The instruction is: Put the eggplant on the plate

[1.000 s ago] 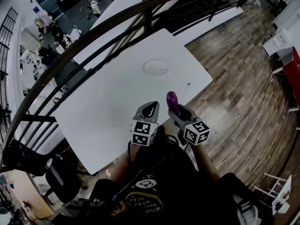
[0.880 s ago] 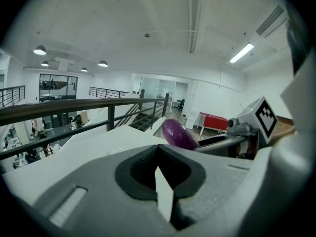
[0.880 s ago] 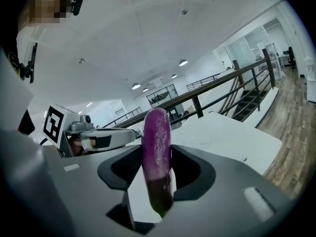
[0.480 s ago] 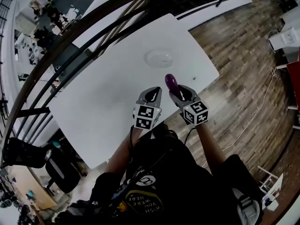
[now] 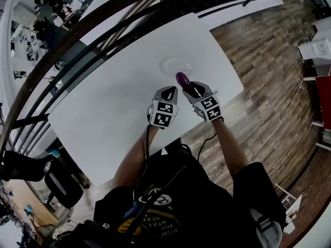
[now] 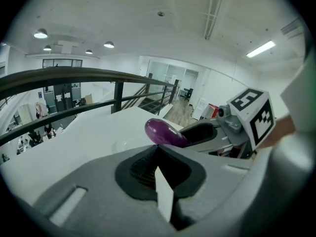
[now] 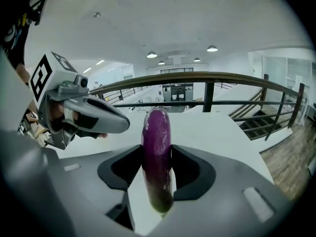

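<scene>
A purple eggplant (image 5: 182,80) (image 7: 157,152) is held upright in my right gripper (image 5: 190,89) (image 7: 157,149), whose jaws are shut on its lower half. It hangs over the white table (image 5: 114,112), right at the near rim of a pale, shallow plate (image 5: 175,65). My left gripper (image 5: 166,93) (image 6: 157,149) sits close beside it on the left, shut with nothing in its jaws. In the left gripper view the eggplant (image 6: 165,132) sticks out of the right gripper (image 6: 212,132), and the plate (image 6: 121,144) shows faintly behind.
A dark railing (image 5: 77,40) runs along the table's far side, with a drop to a lower floor behind it. Wooden flooring (image 5: 269,76) lies to the right of the table's edge. A black chair (image 5: 62,187) stands at the near left.
Both grippers have moved forward across the table toward the plate. The eggplant, still gripped, has gone from mid-table to the plate's near rim.
</scene>
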`<state>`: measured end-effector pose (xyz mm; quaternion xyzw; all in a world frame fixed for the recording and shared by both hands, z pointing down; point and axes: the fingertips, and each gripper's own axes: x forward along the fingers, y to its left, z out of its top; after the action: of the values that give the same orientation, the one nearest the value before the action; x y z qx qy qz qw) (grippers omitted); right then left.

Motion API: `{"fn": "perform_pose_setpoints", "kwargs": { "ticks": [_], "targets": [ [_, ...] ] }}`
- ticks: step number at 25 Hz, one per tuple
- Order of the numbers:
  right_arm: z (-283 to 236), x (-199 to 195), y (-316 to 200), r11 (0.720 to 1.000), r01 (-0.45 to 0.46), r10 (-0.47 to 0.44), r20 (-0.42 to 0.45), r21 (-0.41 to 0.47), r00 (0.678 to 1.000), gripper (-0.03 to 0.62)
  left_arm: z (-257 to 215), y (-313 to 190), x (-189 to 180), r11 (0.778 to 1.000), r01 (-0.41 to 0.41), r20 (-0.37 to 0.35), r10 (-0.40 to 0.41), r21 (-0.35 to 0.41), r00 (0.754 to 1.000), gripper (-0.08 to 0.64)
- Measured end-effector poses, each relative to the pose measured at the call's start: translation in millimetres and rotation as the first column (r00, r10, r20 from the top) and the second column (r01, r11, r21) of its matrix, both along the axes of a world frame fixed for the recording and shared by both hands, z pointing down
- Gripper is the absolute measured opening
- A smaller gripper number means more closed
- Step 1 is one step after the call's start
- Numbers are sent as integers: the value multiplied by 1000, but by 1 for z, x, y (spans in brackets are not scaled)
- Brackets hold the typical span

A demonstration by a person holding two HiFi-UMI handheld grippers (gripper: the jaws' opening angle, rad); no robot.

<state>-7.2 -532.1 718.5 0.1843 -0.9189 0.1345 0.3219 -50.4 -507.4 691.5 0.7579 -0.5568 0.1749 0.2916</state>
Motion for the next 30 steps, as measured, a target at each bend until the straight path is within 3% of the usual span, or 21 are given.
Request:
{"fn": "perform_pose_setpoints", "kwargs": {
  "ticks": [4, 8, 13, 16, 21, 23, 26, 30],
  "targets": [
    [36, -6, -31, 999, 36, -34, -126, 19, 991, 193, 20, -15, -9, 999, 26, -2, -26, -34, 1000, 5],
    [69, -17, -54, 994, 104, -91, -249, 42, 964, 193, 40, -3, -5, 996, -21, 19, 23, -82, 1000, 5],
    [93, -35, -74, 962, 260, -210, -379, 86, 901, 193, 45, 9, -9, 994, 20, -14, -22, -109, 1000, 5],
    [104, -45, -78, 952, 297, -242, -423, 69, 873, 193, 40, 10, -14, 994, 41, -22, -43, -100, 999, 5],
    [116, -57, -82, 950, 308, -255, -454, 46, 854, 193, 41, 25, -23, 988, 74, -27, -78, -135, 997, 5],
    [112, -58, -85, 954, 294, -240, -445, 55, 863, 197, 41, 29, -26, 986, 79, -32, -85, -148, 996, 5],
    [91, -53, -83, 966, 240, -185, -392, 95, 901, 216, 34, 37, -28, 985, 81, -59, -90, -150, 994, 5],
    [41, -31, -56, 990, 76, -49, -212, 121, 976, 189, 18, 50, -35, 988, 101, -73, -111, -119, 991, 5]
  ]
}}
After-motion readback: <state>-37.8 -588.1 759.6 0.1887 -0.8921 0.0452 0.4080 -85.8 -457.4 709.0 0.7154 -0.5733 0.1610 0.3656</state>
